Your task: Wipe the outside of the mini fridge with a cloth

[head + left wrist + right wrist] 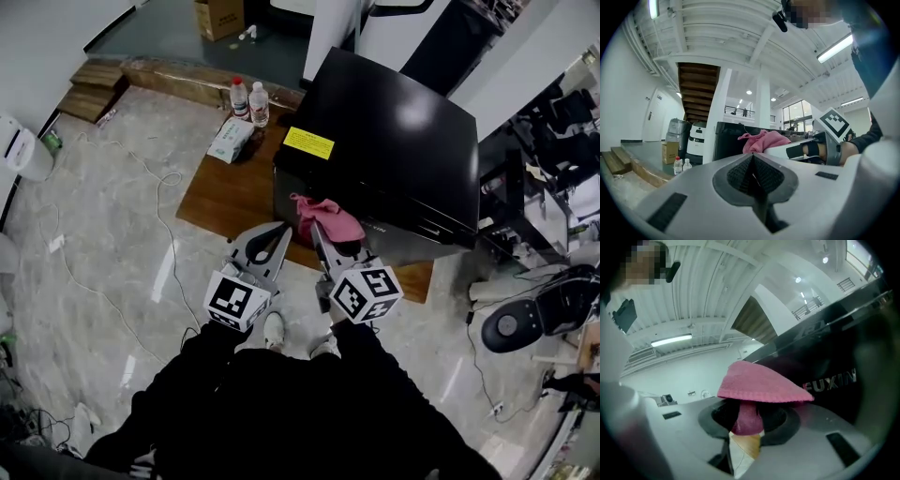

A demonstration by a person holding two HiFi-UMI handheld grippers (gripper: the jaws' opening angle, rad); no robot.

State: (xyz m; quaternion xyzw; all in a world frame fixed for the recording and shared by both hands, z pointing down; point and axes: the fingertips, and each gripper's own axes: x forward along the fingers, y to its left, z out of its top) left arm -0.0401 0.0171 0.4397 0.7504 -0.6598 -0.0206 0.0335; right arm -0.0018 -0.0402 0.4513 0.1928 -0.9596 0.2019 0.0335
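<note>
Right gripper [323,246]: jaws clamped on pink cloth [328,217], which lies against the black mini fridge [394,141] front. Left gripper [281,231]: jaws together, empty, just beside the cloth.

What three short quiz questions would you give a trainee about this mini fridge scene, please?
1. True or false: the left gripper has its jaws together, holding nothing.
2. What grips the pink cloth? A: right gripper; B: left gripper; C: nothing.
3. How many water bottles stand near the mini fridge?
Key: 1 true; 2 A; 3 two.
</note>
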